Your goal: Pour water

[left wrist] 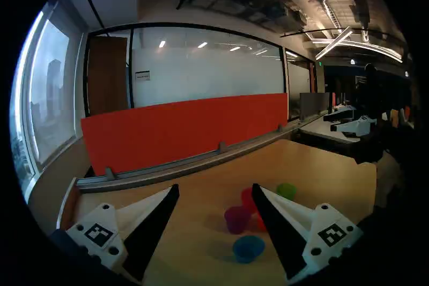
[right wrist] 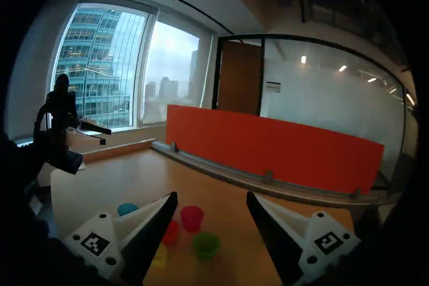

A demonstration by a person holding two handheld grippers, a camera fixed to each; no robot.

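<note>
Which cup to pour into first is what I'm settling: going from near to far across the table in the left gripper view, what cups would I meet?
blue cup → purple cup → green cup

Wide open on the left gripper (left wrist: 213,187): two fingers (left wrist: 145,221) spread far apart, tips pointing forward. White on the outside, black on the inside, with a little black-and-white square (left wrist: 99,234) near the back of each. Same on the right gripper (right wrist: 212,195): fingers (right wrist: 134,232) held wide apart, tips forward, with a big gap between the tips.
</note>
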